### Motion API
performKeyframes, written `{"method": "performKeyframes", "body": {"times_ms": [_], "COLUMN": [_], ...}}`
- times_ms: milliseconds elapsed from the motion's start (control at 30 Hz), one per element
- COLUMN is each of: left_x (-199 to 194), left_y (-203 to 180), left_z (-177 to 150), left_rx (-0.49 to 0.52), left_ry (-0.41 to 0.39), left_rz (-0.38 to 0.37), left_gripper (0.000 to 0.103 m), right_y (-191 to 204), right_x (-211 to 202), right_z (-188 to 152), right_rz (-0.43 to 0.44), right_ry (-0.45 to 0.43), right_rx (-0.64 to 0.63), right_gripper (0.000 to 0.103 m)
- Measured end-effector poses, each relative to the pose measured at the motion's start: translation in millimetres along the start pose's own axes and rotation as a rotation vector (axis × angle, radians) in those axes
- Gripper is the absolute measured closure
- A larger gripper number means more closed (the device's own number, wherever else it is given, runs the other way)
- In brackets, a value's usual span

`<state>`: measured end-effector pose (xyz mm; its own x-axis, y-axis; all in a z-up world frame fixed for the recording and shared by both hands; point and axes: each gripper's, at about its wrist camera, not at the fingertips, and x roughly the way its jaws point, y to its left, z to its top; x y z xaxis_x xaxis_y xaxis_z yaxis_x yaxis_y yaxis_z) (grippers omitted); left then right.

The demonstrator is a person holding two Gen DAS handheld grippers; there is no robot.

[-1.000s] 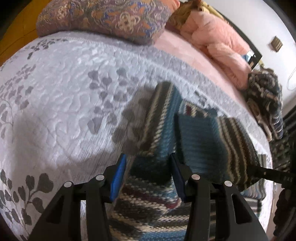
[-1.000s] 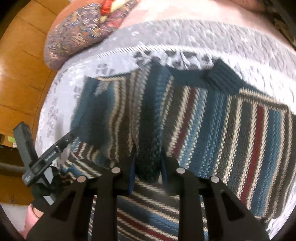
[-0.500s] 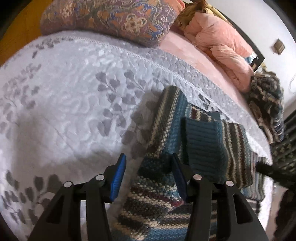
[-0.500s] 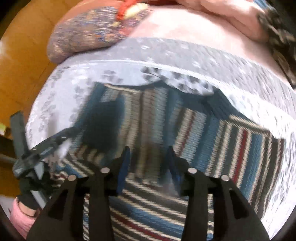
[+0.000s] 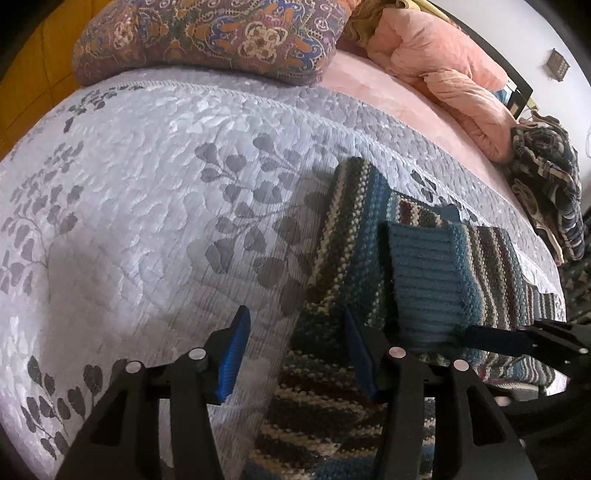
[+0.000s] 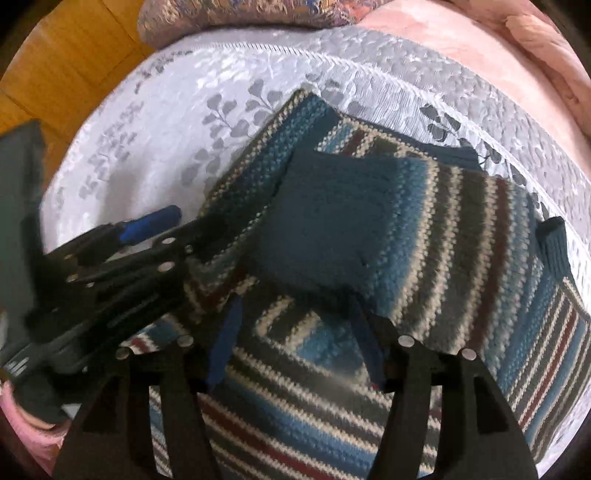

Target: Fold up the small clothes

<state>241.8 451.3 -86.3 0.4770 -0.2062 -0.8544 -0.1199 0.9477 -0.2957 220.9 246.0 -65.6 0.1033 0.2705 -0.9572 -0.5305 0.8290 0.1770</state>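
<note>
The jaws of both grippers stand open and hold nothing: the left gripper (image 5: 295, 350) hovers over the left edge of the striped knitted sweater (image 6: 461, 236), and the right gripper (image 6: 295, 336) hovers over its middle. One second ago each pair of jaws was closed on a fold of knit; half a second ago they were already parting, and now the cloth is fully released. The sweater lies on the grey quilted bedspread (image 5: 147, 184), in the lower right of the left wrist view, with its sleeve (image 5: 424, 280) laid across the body, the blue ribbed cuff on top. I judge that the sleeve fold on this side is finished and the next fold can begin. Compared with the earlier frame, both grippers have pulled back and the sleeve rests flat without support. A patterned pillow (image 5: 207, 33) and pink bedding (image 5: 443, 62) lie at the top of the frame.
</note>
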Motion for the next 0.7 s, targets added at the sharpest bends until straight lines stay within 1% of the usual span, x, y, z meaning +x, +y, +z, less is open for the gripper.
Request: {"method": "performKeyframes", "body": {"times_ms": [33,100,133,200,233,267,367,467,600,633,700], "left_x": [1,2,2,4,4,4,4,5,4,5,5], "left_y": [1,3,4,5,4,4,4,4,3,3,3], "left_z": [0,0,0,-1,-1,-1,-1,-1,-1,-1,-1], "left_rx": [-0.004,-0.011,-0.013,-0.013,-0.013,-0.012,-0.012,-0.01,-0.009,-0.007,-0.004], "left_ry": [0.002,0.005,0.005,0.005,0.004,0.005,0.005,0.005,0.004,0.004,0.002], "left_rz": [-0.005,-0.01,-0.011,-0.01,-0.009,-0.008,-0.006,-0.003,0.001,0.0,0.002], "left_gripper": [0.049,0.048,0.047,0.046,0.046,0.045,0.045,0.045,0.045,0.045,0.045], "right_y": [1,2,1,-1,-5,-10,-28,-45,-70,-82,-94], "right_x": [5,11,11,10,9,7,-4,-25,-53,-64,-77], "right_z": [2,3,3,4,4,4,1,-6,-19,-26,-31], "right_rz": [-0.016,-0.051,-0.068,-0.081,-0.082,-0.074,0.013,0.077,0.122,0.135,0.144], "right_ry": [0.008,0.007,0.006,0.0,-0.003,0.007,-0.006,-0.049,-0.096,-0.112,-0.132], "right_rx": [-0.001,-0.006,-0.008,-0.004,0.005,0.02,0.097,0.155,0.231,0.26,0.297], "right_gripper": [0.043,0.051,0.062,0.072,0.082,0.088,0.093,0.094,0.094,0.094,0.094]}}
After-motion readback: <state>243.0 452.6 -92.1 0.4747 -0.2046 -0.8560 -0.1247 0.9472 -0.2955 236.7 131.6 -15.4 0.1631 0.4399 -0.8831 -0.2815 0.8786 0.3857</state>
